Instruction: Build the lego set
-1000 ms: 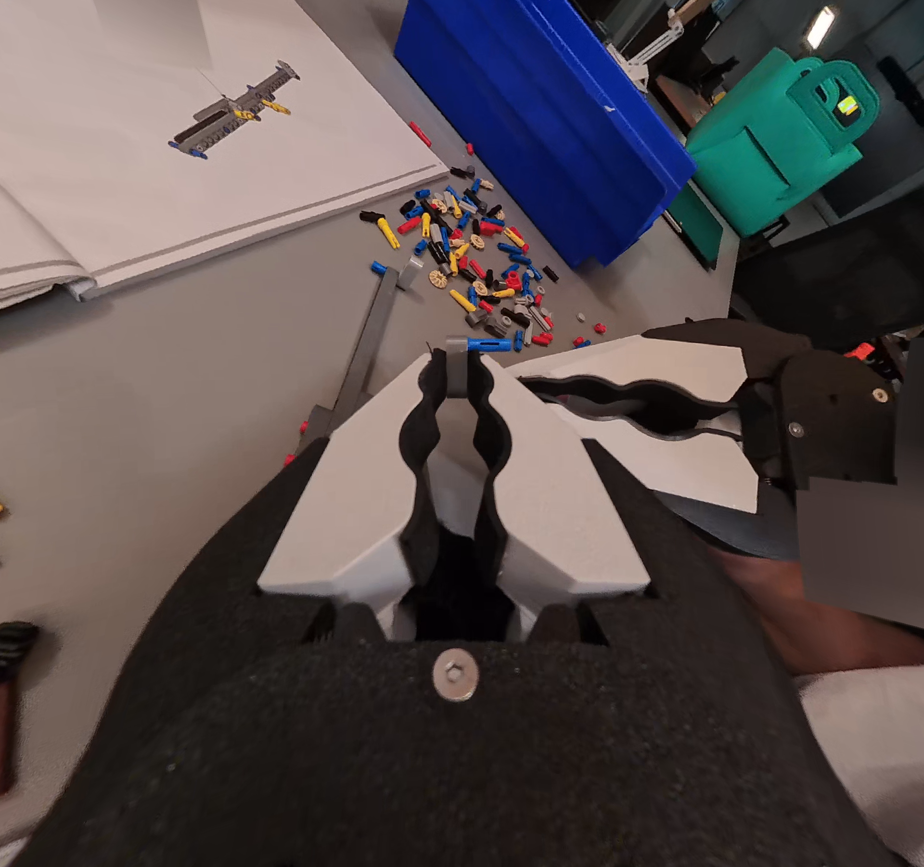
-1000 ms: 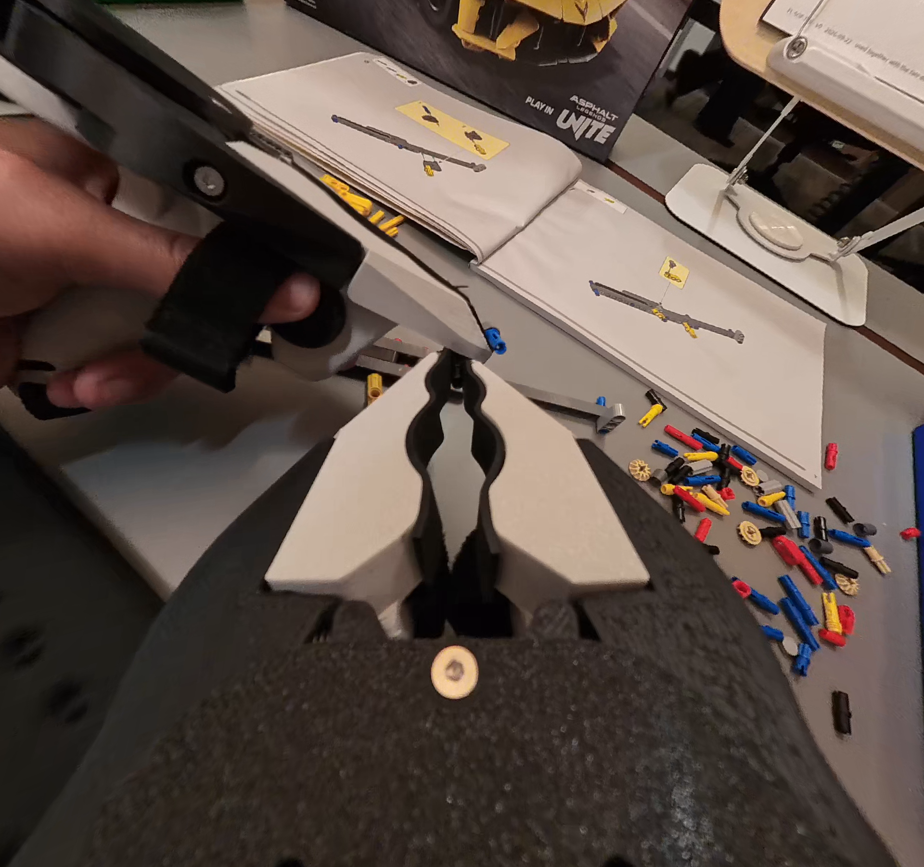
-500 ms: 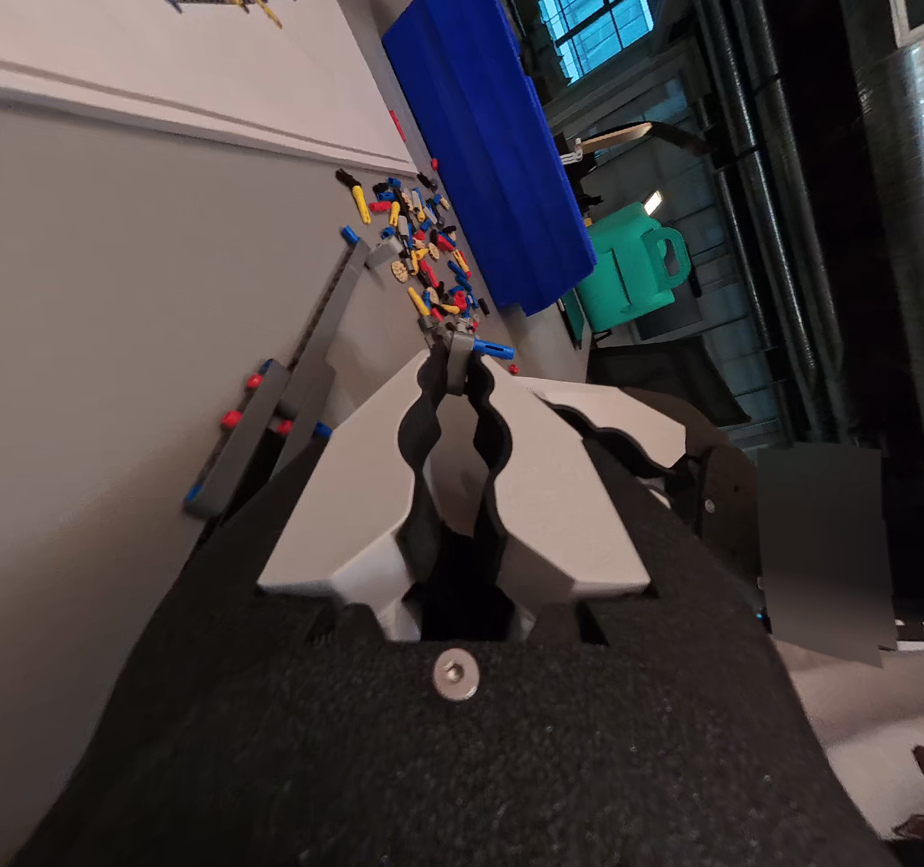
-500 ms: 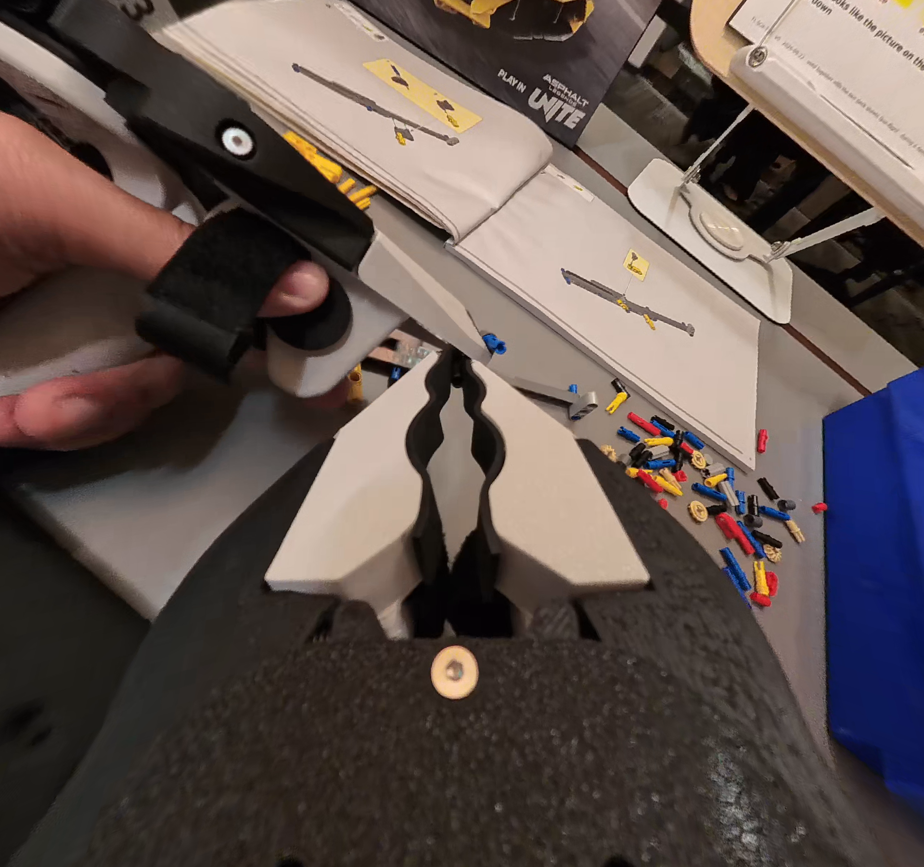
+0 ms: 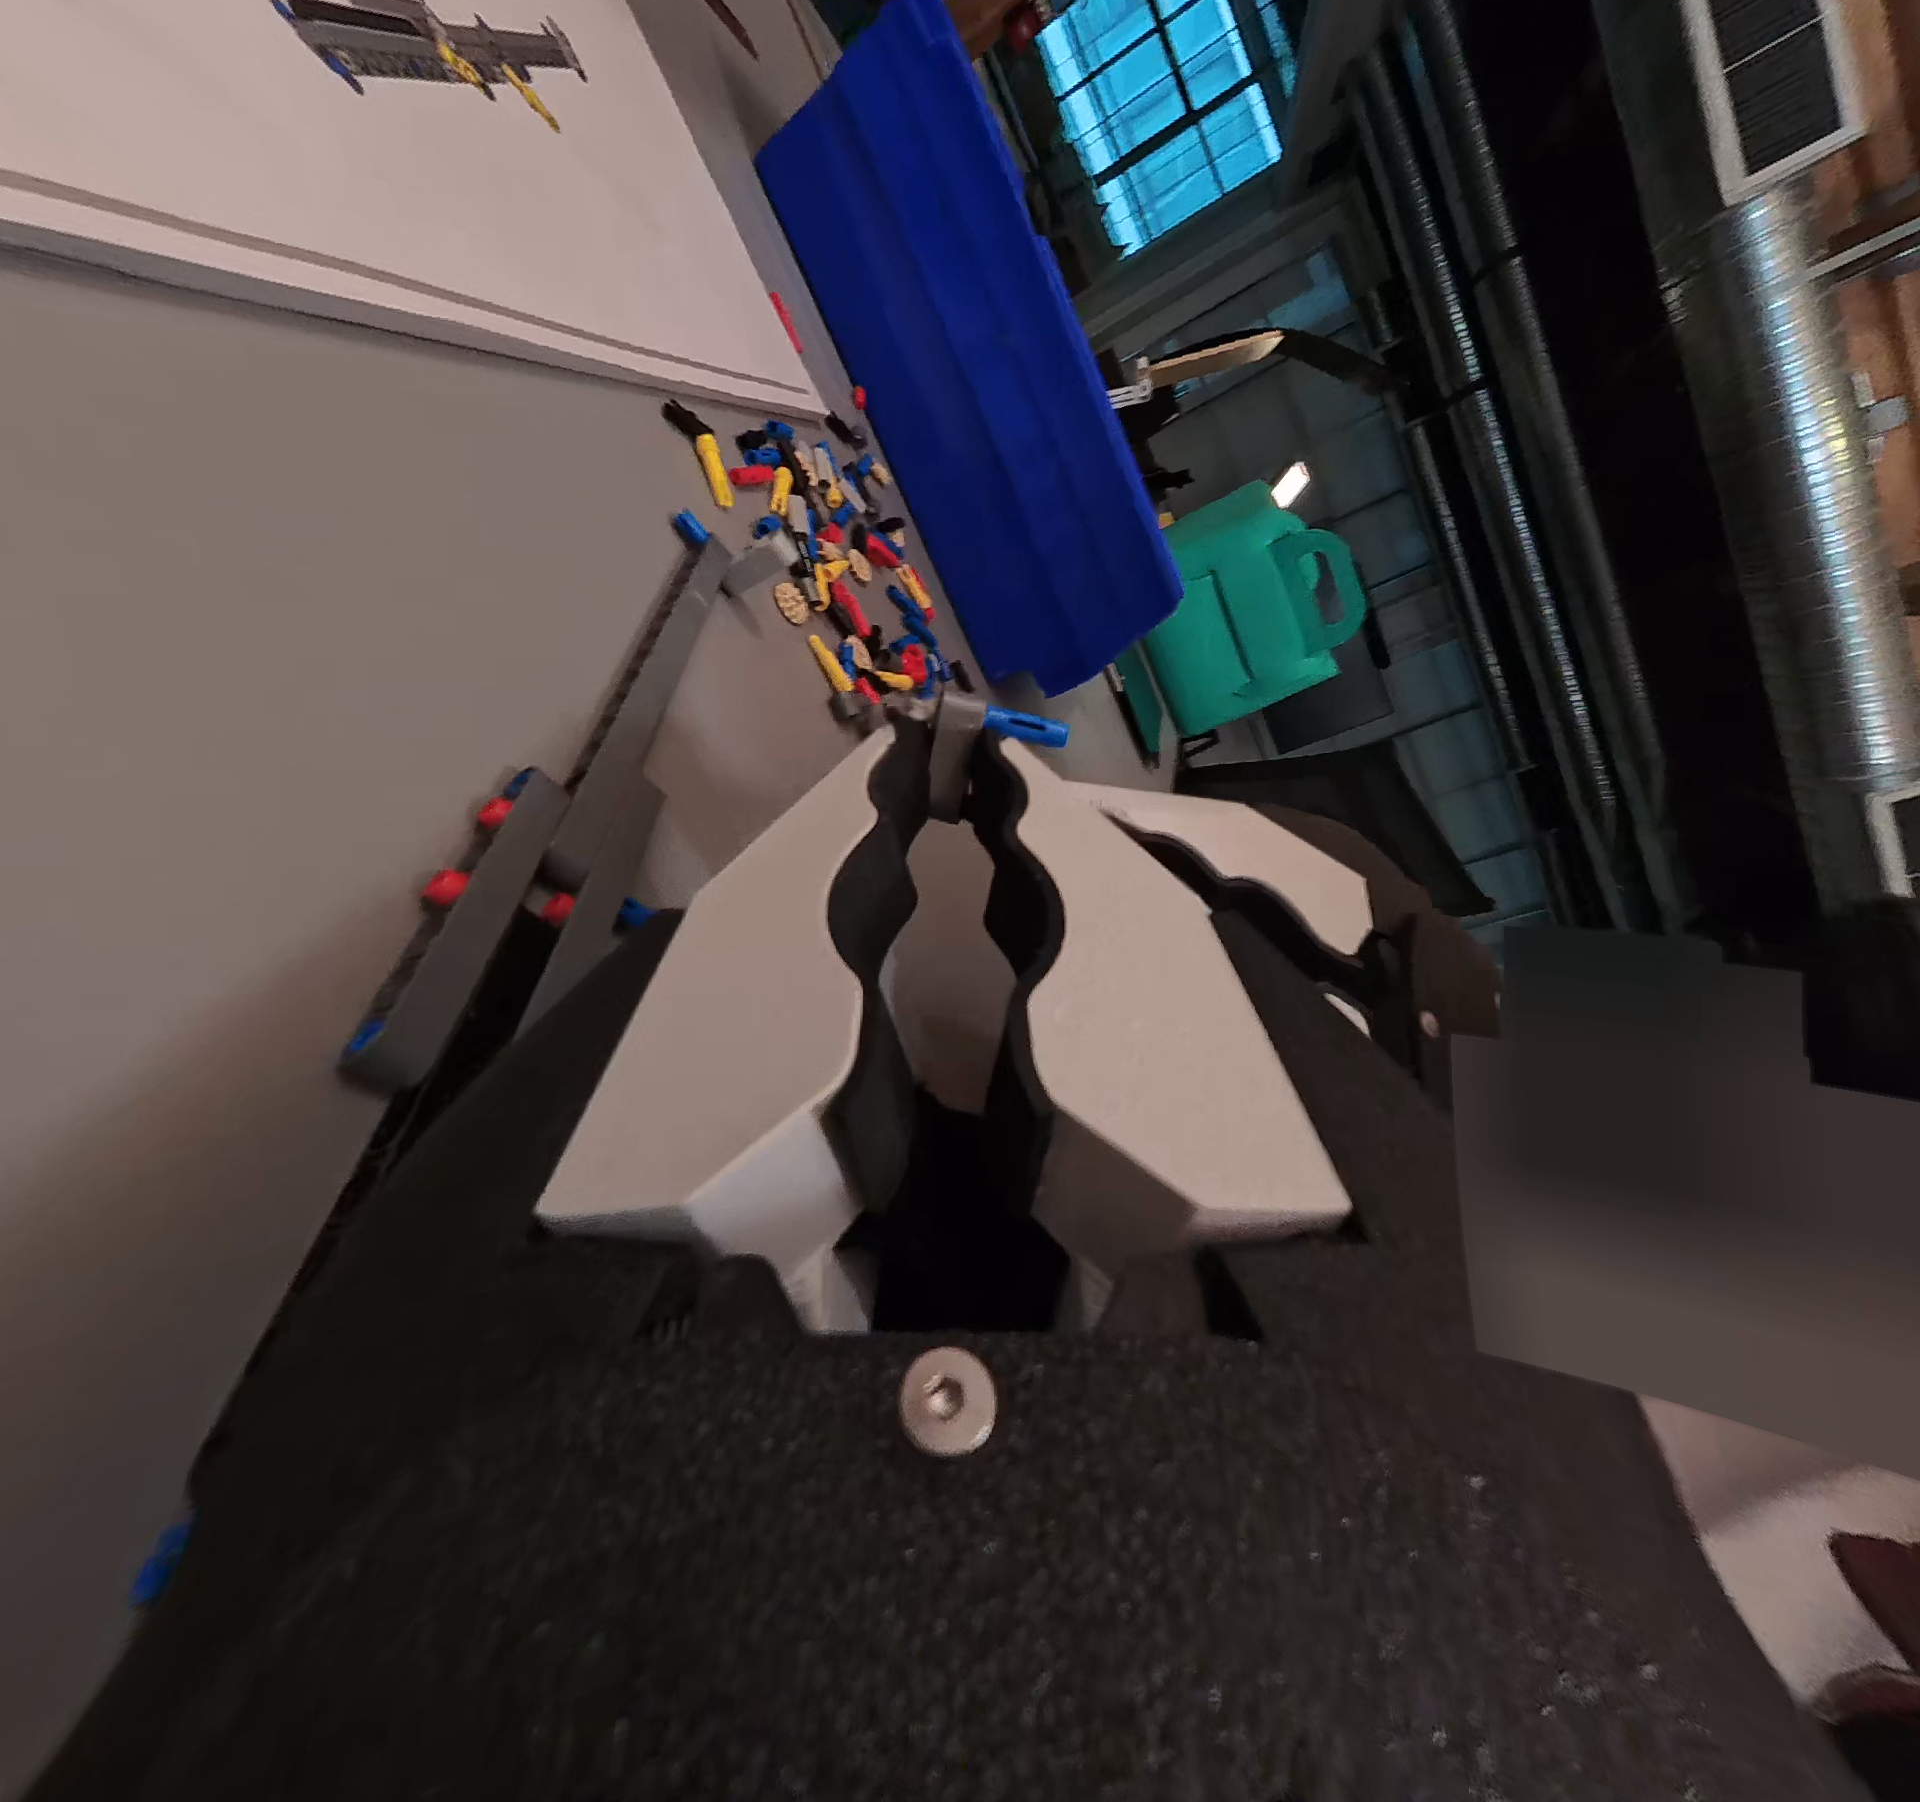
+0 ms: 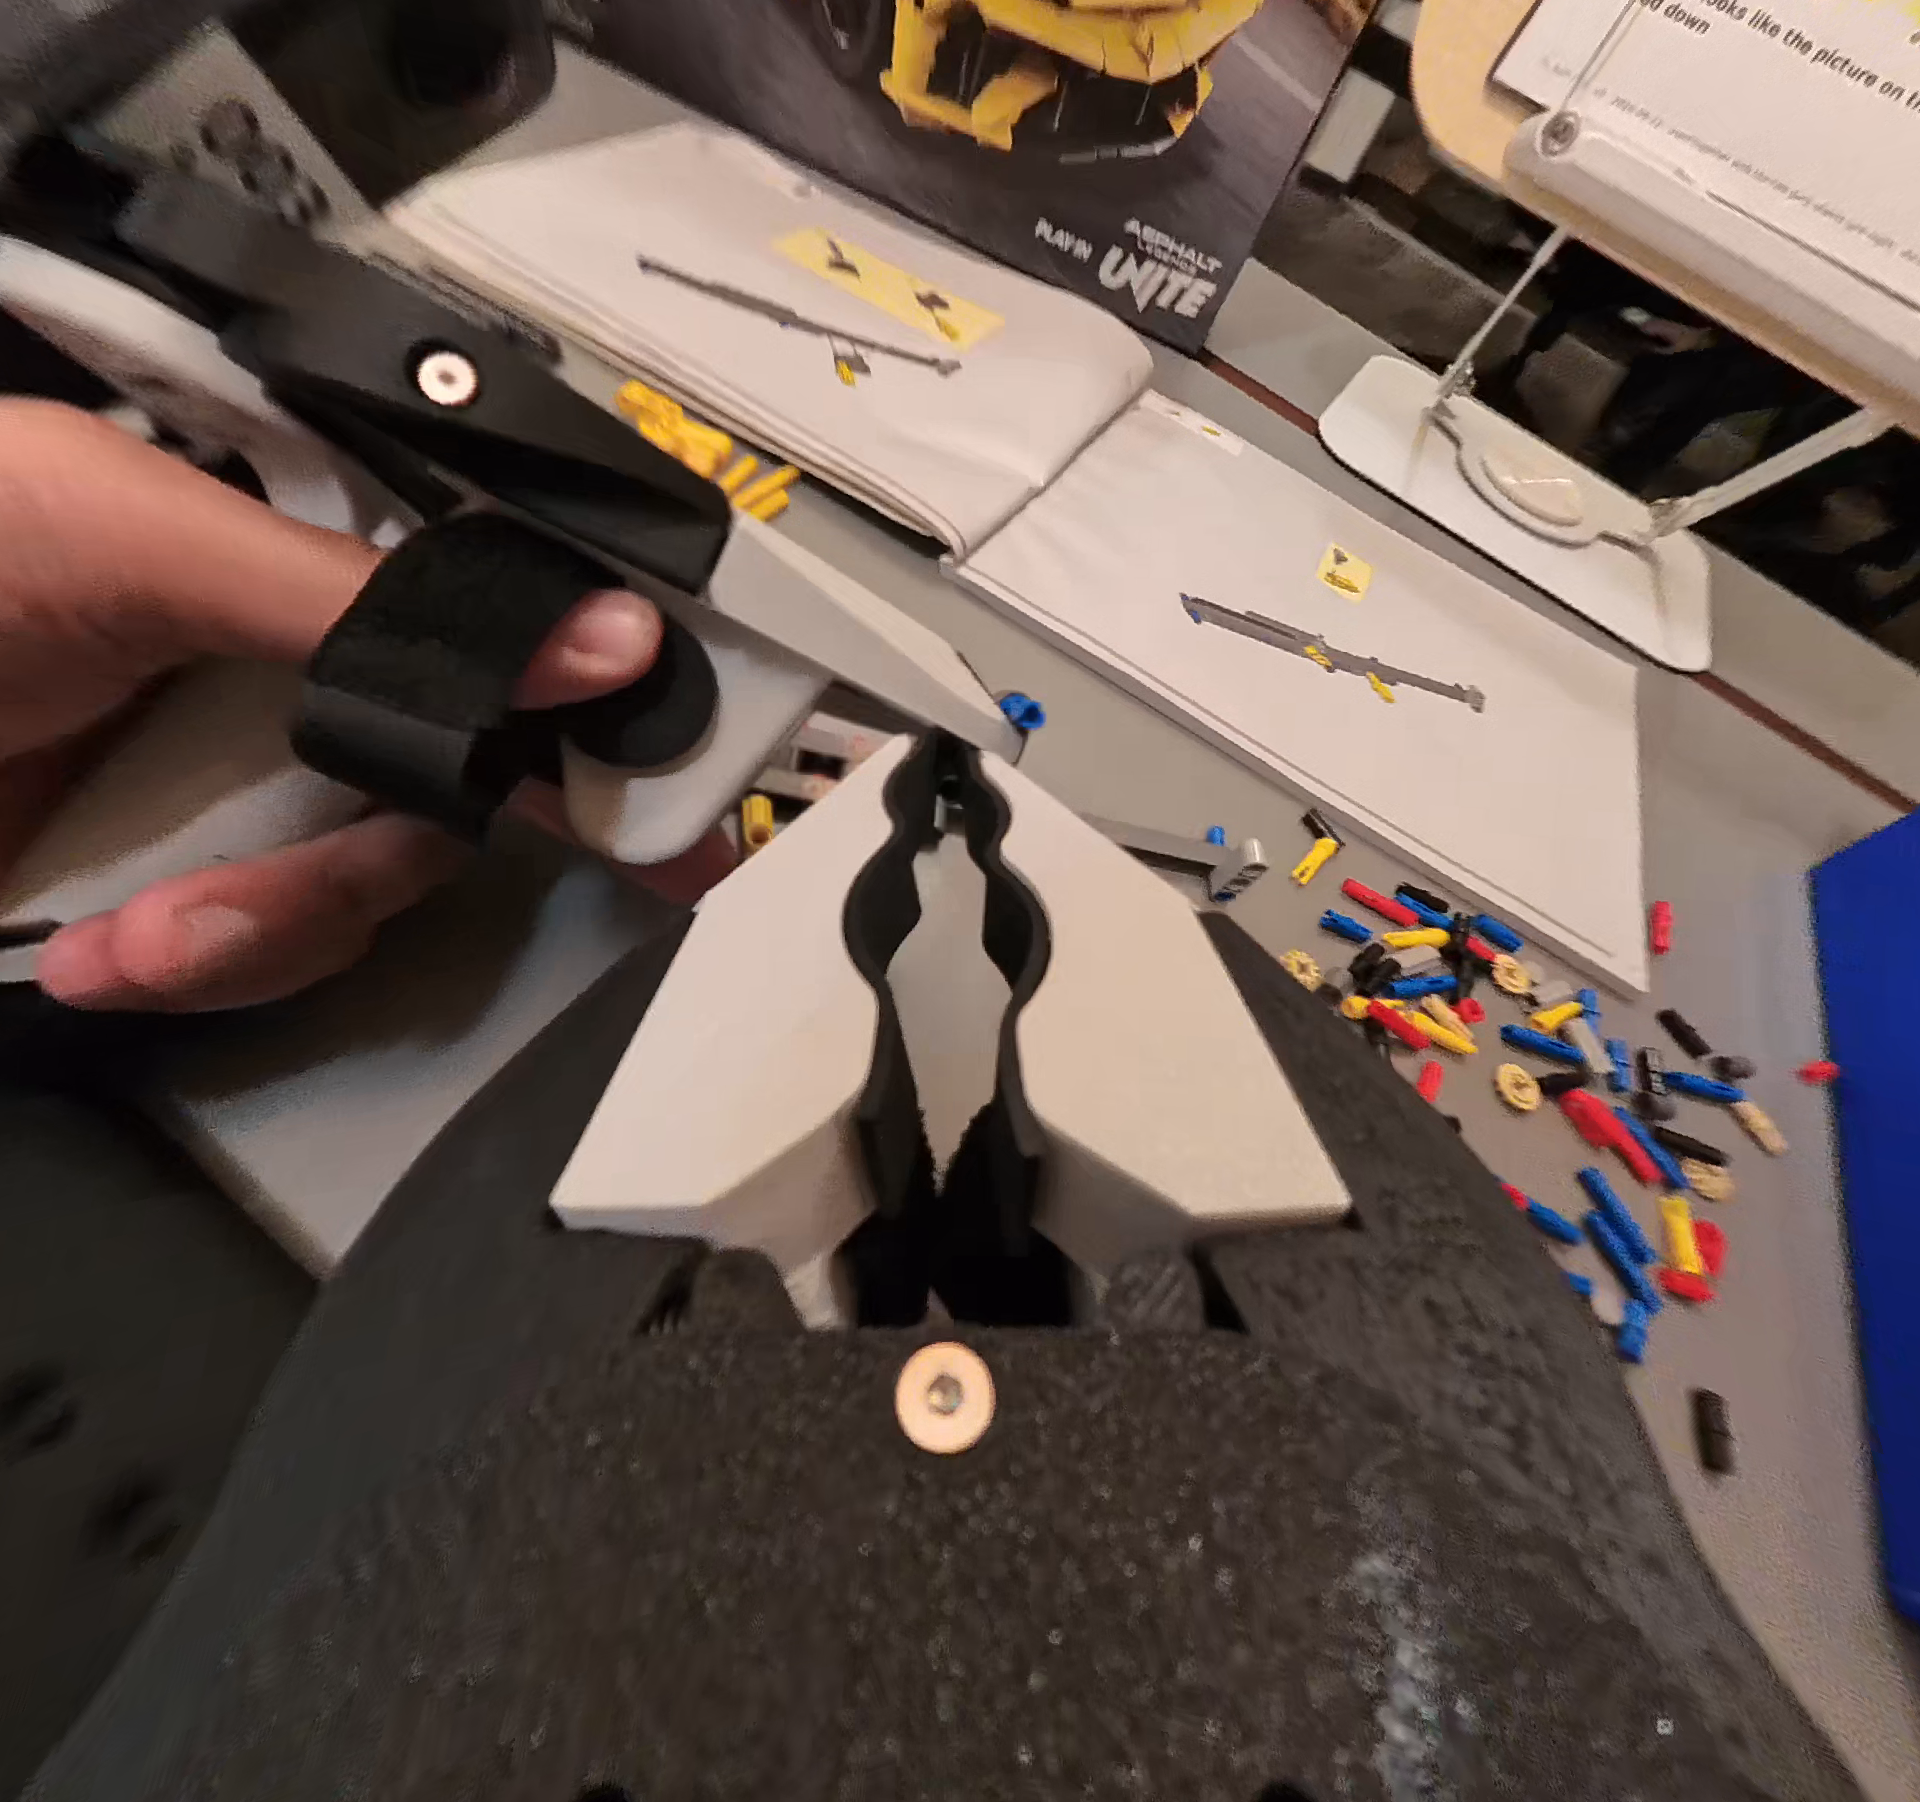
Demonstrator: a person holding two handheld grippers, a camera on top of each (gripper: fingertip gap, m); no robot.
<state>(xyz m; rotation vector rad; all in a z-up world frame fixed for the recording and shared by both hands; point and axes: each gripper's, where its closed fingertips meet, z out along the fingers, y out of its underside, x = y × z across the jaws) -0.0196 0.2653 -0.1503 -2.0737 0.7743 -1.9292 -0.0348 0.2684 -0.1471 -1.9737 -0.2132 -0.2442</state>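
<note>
While left gripper [image 5: 948, 760] pinches grey piece [image 5: 954, 729], right gripper [image 6: 948, 765] nearly closed, blue bin [image 5: 966, 381] contents hidden

Readable writing stands on three things, all in the right wrist view. White lettering sits at the lower right corner of the dark cardboard set box with a yellow car pictured on it [image 6: 997, 38], standing at the far side of the desk. Black printed lines run across the white sheet clipped to a pale wooden board on a stand [image 6: 1714, 17] at the far right. The open white instruction booklet [image 6: 1351, 672] carries only diagrams and small yellow boxes, too small to read.
</note>
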